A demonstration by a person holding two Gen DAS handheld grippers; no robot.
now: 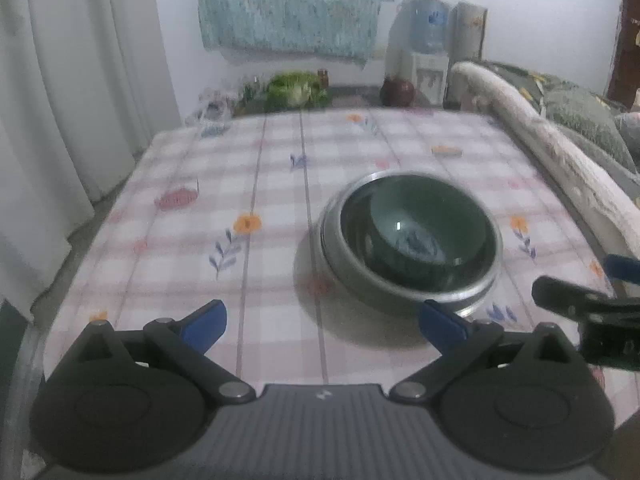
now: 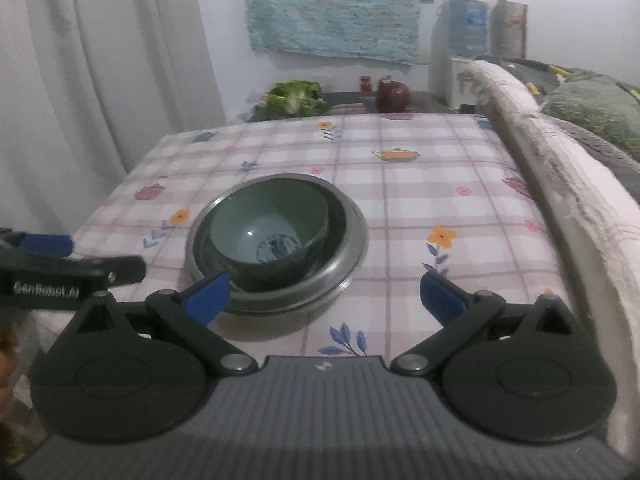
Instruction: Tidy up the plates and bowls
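A green bowl (image 2: 272, 224) sits nested inside a darker bowl, and both rest in stacked metal plates (image 2: 352, 248) on the checked tablecloth. The same stack shows in the left wrist view, with the green bowl (image 1: 416, 228) inside the metal plates (image 1: 400, 284). My left gripper (image 1: 322, 322) is open and empty, just short and left of the stack. My right gripper (image 2: 324, 294) is open and empty, just short and right of the stack, its left finger near the plate rim. Each gripper shows at the edge of the other's view.
The table (image 2: 420, 184) carries a pink checked cloth with flower prints. A rolled blanket (image 2: 560, 184) lies along its right edge. Green vegetables (image 2: 296, 98) and a dark pot (image 2: 394, 96) stand beyond the far edge. A curtain (image 2: 100, 80) hangs at the left.
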